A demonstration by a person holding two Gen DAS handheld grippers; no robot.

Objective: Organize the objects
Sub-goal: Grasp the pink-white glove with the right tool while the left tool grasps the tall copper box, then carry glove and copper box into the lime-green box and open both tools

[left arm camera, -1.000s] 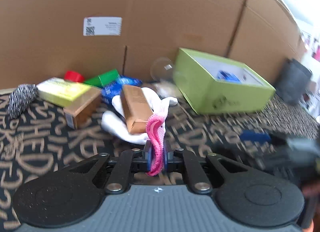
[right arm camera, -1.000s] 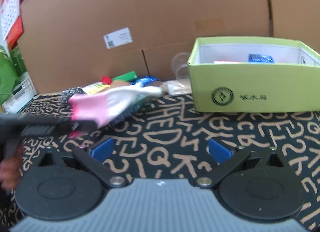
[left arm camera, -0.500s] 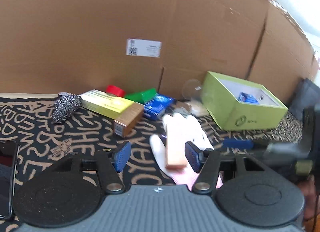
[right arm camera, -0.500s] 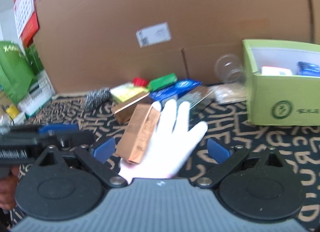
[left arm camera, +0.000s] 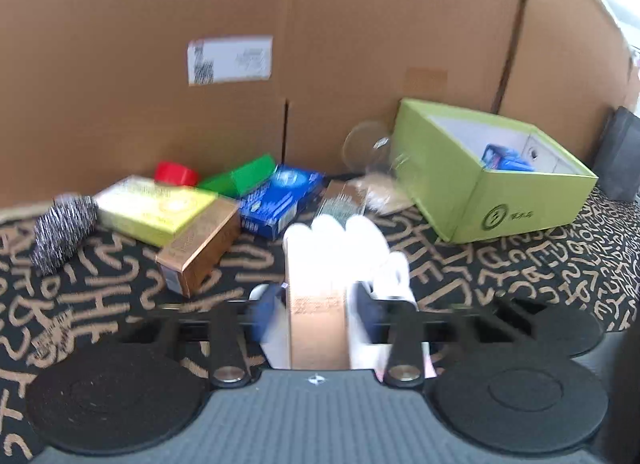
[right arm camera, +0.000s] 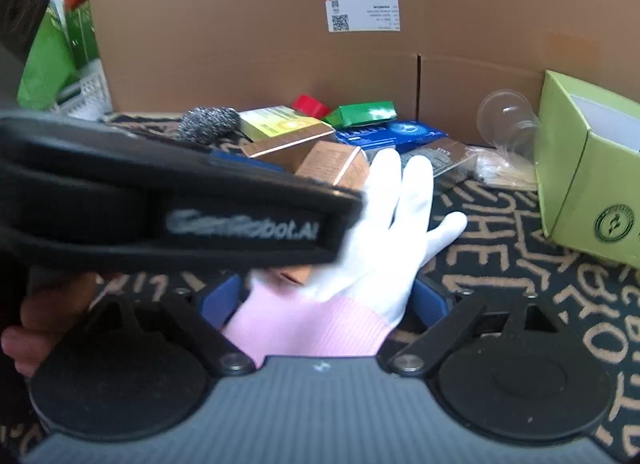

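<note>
A copper box (left arm camera: 318, 316) lies on a white glove (left arm camera: 360, 240) with a pink cuff (right arm camera: 312, 324). My left gripper (left arm camera: 318, 306) has its blue pads close against the sides of the copper box. My right gripper (right arm camera: 324, 302) is open, its blue pads on either side of the glove's pink cuff. The left gripper's black body (right arm camera: 160, 204) crosses the right wrist view and hides part of the box (right arm camera: 334, 162). The green box (left arm camera: 492, 176) with blue packets inside stands at the right.
Behind lie a second copper box (left arm camera: 200, 246), a yellow box (left arm camera: 156, 204), a blue packet (left arm camera: 280, 194), a green box (left arm camera: 240, 176), a red item (left arm camera: 176, 173), a steel scrubber (left arm camera: 62, 228) and a clear cup (left arm camera: 366, 144). A cardboard wall (left arm camera: 320, 44) closes the back.
My left gripper let go of the pink cuff, opened, then closed around the copper box on the glove. My right gripper moved left until its pads flank the cuff.
</note>
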